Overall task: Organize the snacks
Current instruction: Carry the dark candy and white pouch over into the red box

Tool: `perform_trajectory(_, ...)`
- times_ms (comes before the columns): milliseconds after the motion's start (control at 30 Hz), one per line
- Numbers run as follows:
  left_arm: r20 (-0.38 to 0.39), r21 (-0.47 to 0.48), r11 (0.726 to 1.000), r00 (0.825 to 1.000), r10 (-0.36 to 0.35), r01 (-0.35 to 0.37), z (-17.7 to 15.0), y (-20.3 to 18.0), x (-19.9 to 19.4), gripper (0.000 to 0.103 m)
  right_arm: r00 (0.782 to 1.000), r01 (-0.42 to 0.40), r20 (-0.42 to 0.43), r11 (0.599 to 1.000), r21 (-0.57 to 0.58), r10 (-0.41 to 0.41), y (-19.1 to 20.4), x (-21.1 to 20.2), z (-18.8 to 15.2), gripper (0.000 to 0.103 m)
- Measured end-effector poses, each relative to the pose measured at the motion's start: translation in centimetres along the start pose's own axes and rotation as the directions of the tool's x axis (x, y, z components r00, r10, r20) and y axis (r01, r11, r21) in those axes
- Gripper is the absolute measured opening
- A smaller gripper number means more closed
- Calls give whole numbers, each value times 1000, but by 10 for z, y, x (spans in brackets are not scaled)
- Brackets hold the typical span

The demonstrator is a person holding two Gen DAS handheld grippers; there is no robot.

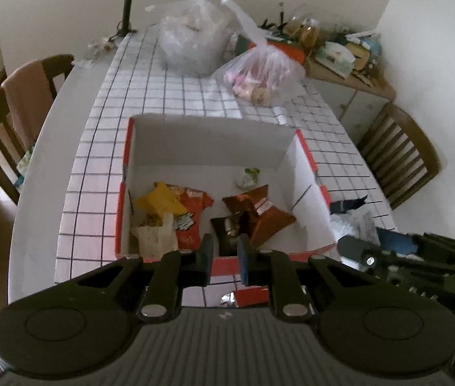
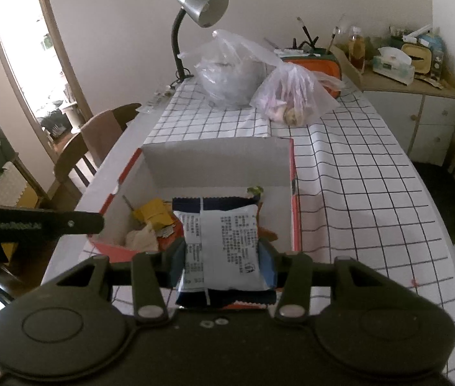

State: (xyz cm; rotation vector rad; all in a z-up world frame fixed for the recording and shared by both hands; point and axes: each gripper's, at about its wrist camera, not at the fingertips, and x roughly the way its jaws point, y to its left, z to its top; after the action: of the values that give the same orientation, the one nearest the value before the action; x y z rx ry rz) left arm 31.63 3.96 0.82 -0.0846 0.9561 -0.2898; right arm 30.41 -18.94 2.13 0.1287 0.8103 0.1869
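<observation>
Holding a white-and-navy snack packet [image 2: 224,247] between its two blue pads, the right claw [image 2: 222,257] is closed on the packet's sides; the printed back of the packet faces the camera. The packet hangs just above the near rim of the box [image 2: 214,157], a white carton with red edges standing open on the checked surface [image 2: 356,193].

The left claw [image 1: 224,254] holds nothing; its pads stand a small gap apart, open, over the near wall of the box. In the left wrist view the right claw appears at the lower right, beside the box's right wall.

Inside the box:
- a yellow packet [image 1: 160,201] and an orange packet [image 1: 192,218] at the left;
- a brown packet [image 1: 259,215] at the right;
- a small white-and-green wrapper [image 1: 246,177] near the far wall.

Beyond the box on the surface lie two tied plastic bags [image 2: 292,96], with a desk lamp [image 2: 201,6] at the far left corner.
</observation>
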Motion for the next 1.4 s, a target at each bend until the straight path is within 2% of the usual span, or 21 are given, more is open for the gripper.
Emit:
perform_trajectory(133,-59,17,1000,998,15,-14,-18,6,14,16,999,-25,-27,1000,-7,25,-6,10,-5,46)
perform_trajectory(400,-178,-21,1000,984,13,-17,-64,19,43,16,993,-74,-96,997,3,74,-6,20,-39,46)
perform_trajectory(500,-196,-43,999,981,9,-18,-72,24,49,16,990,-77,-115,997,11,78,-7,21,-50,46)
perform_trajectory(633,-188,21,1000,982,26,-23,-83,17,56,19,989,-80,-122,996,26,83,-9,19,-60,46)
perform_trajectory(733,-211,17,1000,977,14,-11,-91,18,67,29,988,-80,-128,996,39,85,-11,18,-66,46)
perform_trajectory(800,-215,-5,1000,977,4,-6,-94,20,74,41,988,-81,-127,996,43,86,-11,16,-68,46)
perform_trajectory(833,-211,-13,1000,978,4,-7,-94,21,76,55,988,-80,-126,996,46,85,-12,14,-69,46)
perform_trajectory(867,-195,-25,1000,981,-1,-4,-94,22,78,65,989,-77,-126,996,50,83,-13,13,-70,46)
perform_trajectory(900,-181,-34,999,984,-4,-3,-94,22,78,66,989,-74,-125,996,53,80,-14,12,-71,46)
perform_trajectory(1100,-169,12,999,984,53,-52,-94,16,98,66,990,-54,-128,996,71,62,-23,7,-76,46)
perform_trajectory(1267,-180,25,998,982,61,-57,-96,13,114,64,990,-38,-132,996,77,47,-28,7,-78,46)
perform_trajectory(1300,-177,28,998,982,58,-54,-96,13,115,63,990,-36,-133,996,78,46,-29,7,-78,46)
perform_trajectory(1333,-180,29,998,982,57,-53,-96,12,117,55,990,-35,-133,996,79,45,-29,7,-79,46)
perform_trajectory(1400,-192,32,998,980,56,-51,-98,13,120,46,990,-33,-134,996,80,44,-30,6,-79,46)
